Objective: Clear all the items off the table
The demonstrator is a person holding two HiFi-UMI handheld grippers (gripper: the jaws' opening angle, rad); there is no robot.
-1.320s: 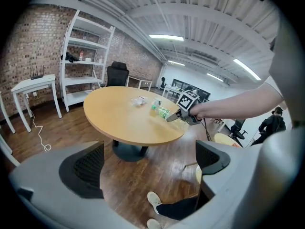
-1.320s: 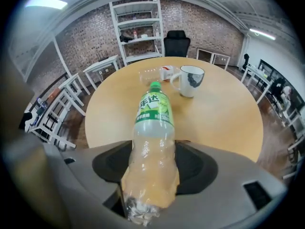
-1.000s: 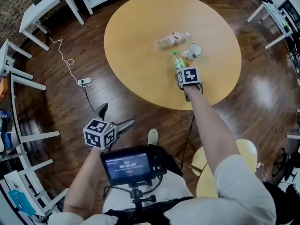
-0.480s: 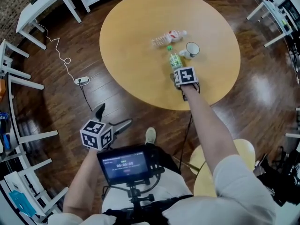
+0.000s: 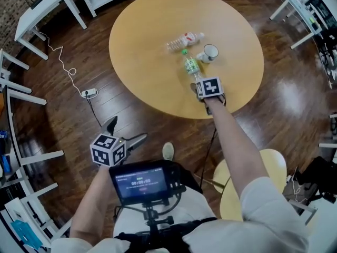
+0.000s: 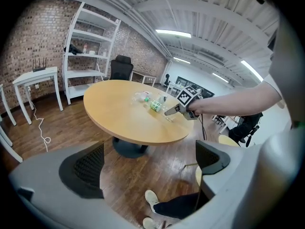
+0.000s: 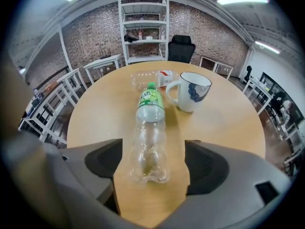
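Note:
A clear bottle with a green label [image 5: 190, 66] [image 7: 150, 128] lies on the round wooden table [image 5: 142, 62], cap pointing away from me. My right gripper [image 5: 198, 82] [image 7: 151, 163] is over its base end. Its jaws have just been opening, and the bottle lies between the pads without being pressed. A second clear bottle with a red label [image 5: 184, 40] [image 7: 159, 77] lies further back. A white mug [image 5: 209, 52] [image 7: 193, 92] stands right of the green-label bottle. My left gripper [image 5: 129, 129] [image 6: 150, 166] hangs open and empty over the floor, off the table.
White desks [image 5: 37, 15] and chair frames [image 5: 21, 157] stand at the left, and a cable with a plug [image 5: 87, 93] lies on the wood floor. A yellow stool [image 5: 274, 167] sits near my right side. More desks [image 5: 300, 9] stand at the far right.
The right gripper has let go of the green-label bottle and drawn back slightly, so more of the bottle shows. The left gripper has kept still.

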